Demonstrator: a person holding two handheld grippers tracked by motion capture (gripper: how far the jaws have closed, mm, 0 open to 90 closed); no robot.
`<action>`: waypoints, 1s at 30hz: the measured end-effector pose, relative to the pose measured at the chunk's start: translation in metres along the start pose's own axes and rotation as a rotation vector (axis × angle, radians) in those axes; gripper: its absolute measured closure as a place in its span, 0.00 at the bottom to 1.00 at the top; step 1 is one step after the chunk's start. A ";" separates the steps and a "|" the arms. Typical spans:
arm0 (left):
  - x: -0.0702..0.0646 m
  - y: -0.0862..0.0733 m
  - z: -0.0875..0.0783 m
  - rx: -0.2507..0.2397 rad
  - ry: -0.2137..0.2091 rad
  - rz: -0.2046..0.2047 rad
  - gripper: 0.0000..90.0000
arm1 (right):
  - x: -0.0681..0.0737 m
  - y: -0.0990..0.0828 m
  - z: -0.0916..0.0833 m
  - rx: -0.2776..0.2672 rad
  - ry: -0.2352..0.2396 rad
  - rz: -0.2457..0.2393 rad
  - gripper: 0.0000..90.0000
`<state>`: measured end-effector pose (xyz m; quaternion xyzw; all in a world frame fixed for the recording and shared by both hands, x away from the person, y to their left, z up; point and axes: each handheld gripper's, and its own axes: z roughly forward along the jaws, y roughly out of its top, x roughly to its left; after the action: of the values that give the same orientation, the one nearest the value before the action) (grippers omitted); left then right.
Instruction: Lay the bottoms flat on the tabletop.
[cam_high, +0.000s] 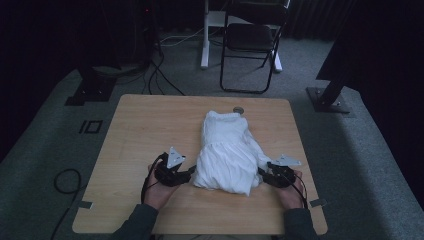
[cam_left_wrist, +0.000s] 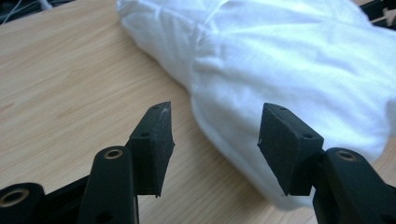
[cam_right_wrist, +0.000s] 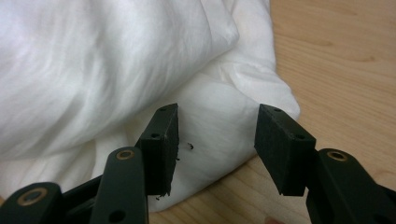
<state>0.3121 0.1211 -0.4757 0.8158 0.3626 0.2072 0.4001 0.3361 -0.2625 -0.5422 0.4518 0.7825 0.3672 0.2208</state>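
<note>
A white garment lies bunched in the middle of the wooden table, wider at its near end. My left gripper sits just left of that near end, jaws open. In the left gripper view the cloth edge runs between the two black pads, which do not press on it. My right gripper is at the garment's right near corner, also open. In the right gripper view a fold of the white cloth lies between its spread pads, with gaps on both sides.
A small round grey object rests at the table's far edge behind the garment. Beyond the table stand a black folding chair, a white stand leg and dark frame feet. Cables lie on the grey carpet.
</note>
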 end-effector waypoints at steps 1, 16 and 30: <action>-0.002 0.002 0.001 -0.002 -0.004 0.004 0.50 | 0.000 -0.001 0.001 0.005 0.004 0.007 0.55; -0.036 0.031 0.013 -0.022 -0.079 0.116 0.46 | 0.001 -0.005 0.004 0.028 0.009 0.009 0.59; -0.066 0.047 0.032 -0.009 -0.150 0.193 0.44 | 0.001 -0.007 0.004 0.014 0.011 0.015 0.59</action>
<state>0.3095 0.0352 -0.4600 0.8584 0.2503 0.1848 0.4080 0.3342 -0.2625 -0.5503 0.4572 0.7827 0.3661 0.2104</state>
